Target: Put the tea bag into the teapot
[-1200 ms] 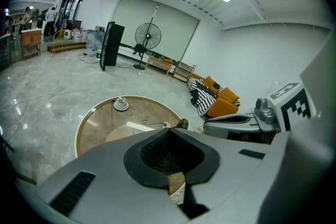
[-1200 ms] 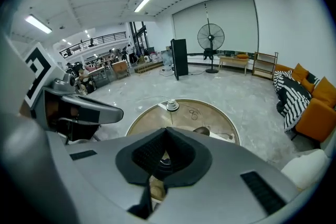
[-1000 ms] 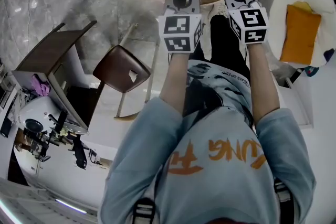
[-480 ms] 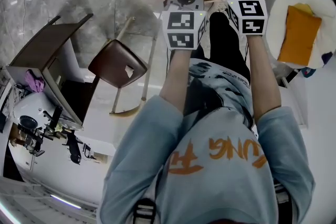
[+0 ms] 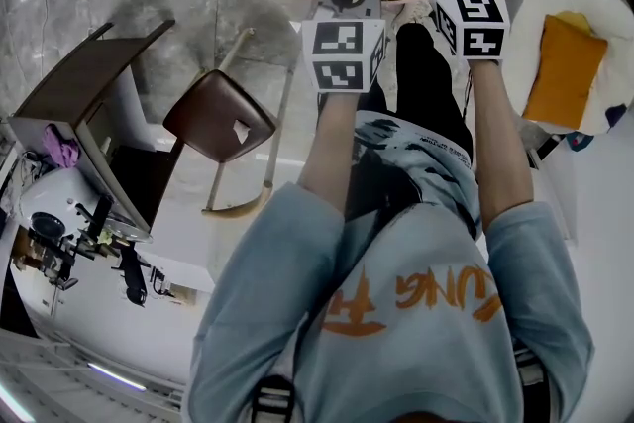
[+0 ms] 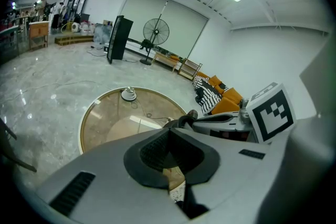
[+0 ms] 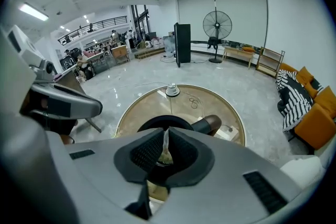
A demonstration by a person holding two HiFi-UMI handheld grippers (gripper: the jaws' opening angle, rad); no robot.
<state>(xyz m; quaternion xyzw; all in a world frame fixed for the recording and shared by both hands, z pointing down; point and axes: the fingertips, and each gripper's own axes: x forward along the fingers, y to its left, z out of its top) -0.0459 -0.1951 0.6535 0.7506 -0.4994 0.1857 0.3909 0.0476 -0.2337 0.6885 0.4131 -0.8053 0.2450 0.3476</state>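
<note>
Your forearms [image 5: 327,139] reach forward side by side over your lap, one gripper in each hand, marker cubes facing up. Right tongs [image 7: 166,131]: closed, pads pinching the tea bag [image 7: 165,150], a thin pale strip that hangs down in the gap below the tips. Left tongs [image 6: 169,130]: pads pressed together at the tips, nothing between them. They sit just beside the right gripper, whose marker cube [image 6: 270,113] fills the right of the left gripper view. Directly beyond the right tongs is the teapot [image 7: 178,122], dark, its round mouth open and facing up, with a brown handle [image 7: 207,124] pointing right. The tea bag lines up with that mouth in the right gripper view and is not yet inside. In the head view the right tips overlap the pot. The teapot stands on the near part of a round brown tabletop [image 7: 223,105]. A small white object [image 7: 172,91] sits at the far edge. Past the tabletop there is glossy grey floor, then a black upright panel [image 7: 182,43], a standing fan [image 7: 217,23] and orange cushions [image 7: 315,126] at far right.
</note>
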